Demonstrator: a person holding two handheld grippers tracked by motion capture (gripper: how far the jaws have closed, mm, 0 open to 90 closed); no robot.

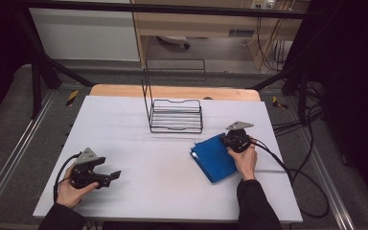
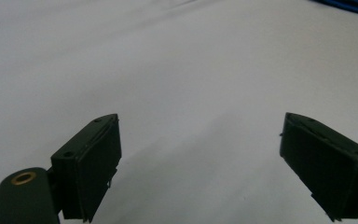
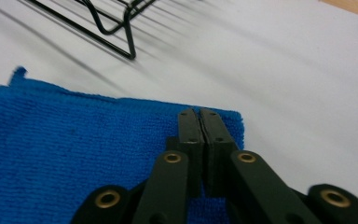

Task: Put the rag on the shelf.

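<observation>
On the white table (image 1: 139,158), toward its right side, I see the blue cloth (image 1: 214,158) lying folded and flat. My right tongs (image 3: 200,116) sit at the cloth's far right corner, the 2 jaws pressed together; in the right gripper view their tips lie over the cloth near its edge, and I cannot tell whether any fabric is pinched between them. My left tongs (image 1: 112,176) rest well apart from the cloth, at the near left of the table, jaws spread wide with bare table between them. Behind the cloth stands a black wire rack (image 1: 175,115), near it but not touching.
</observation>
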